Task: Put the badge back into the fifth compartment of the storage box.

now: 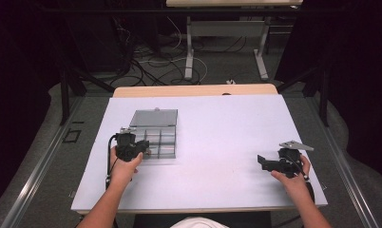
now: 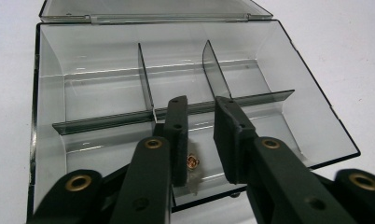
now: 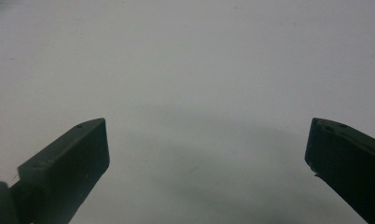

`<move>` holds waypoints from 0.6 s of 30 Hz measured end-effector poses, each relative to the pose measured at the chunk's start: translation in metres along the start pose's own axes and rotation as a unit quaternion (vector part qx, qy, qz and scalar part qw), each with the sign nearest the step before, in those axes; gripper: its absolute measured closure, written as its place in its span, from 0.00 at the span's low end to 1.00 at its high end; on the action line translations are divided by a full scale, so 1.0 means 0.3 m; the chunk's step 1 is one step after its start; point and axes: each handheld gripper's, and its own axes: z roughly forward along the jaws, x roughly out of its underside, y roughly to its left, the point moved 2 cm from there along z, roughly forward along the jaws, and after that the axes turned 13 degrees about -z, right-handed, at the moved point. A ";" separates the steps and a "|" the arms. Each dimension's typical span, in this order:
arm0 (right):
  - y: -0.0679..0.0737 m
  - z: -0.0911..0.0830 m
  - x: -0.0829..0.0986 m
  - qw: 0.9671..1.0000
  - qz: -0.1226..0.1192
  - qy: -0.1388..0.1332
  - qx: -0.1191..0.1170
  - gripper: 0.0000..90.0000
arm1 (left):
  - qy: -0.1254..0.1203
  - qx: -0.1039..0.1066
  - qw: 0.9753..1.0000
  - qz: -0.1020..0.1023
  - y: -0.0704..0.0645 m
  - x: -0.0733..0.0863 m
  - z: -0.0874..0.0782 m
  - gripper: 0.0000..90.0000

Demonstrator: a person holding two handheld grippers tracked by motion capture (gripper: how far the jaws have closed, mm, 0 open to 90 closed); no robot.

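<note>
We see the left gripper (image 2: 202, 140) over the near row of the box (image 2: 59, 93), a clear plastic box with dividers that make six compartments. Its lid (image 2: 153, 9) is open and lies flat behind the box, far from the jaws. The jaws point down into the near middle compartment and a small gap stays between them, so the left gripper is released and holds nothing. Just below the jaws, close to the inner side of the left jaw, a small copper-coloured part (image 2: 192, 162) lies on the floor of this compartment. We cannot tell if the jaw touches it. The divider (image 2: 176, 112) that runs across the box is just beyond the fingertips.

In the high view the left gripper (image 1: 140, 146) is at the near left corner of the box (image 1: 167, 142), and the left hand (image 1: 125, 164) holds it from behind. The right gripper (image 1: 264, 162) is well apart from the box, on the other side of the table (image 1: 217, 123), and the right hand (image 1: 293, 173) holds it low over the bare surface. In the right gripper view its jaws stand wide apart with only the table (image 3: 190, 93) between them, so it is released too
</note>
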 end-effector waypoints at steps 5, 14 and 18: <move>0.001 0.000 -0.001 1.000 0.001 -0.001 0.000 0.00 | -0.005 0.003 1.000 -0.001 0.002 0.002 0.001 0.72; -0.001 0.001 0.000 1.000 0.000 0.000 0.000 0.00 | -0.017 0.001 1.000 0.004 0.000 0.001 0.000 0.60; 0.000 0.000 0.000 1.000 -0.001 -0.001 0.000 0.00 | -0.016 0.007 1.000 0.008 0.000 -0.001 -0.001 0.54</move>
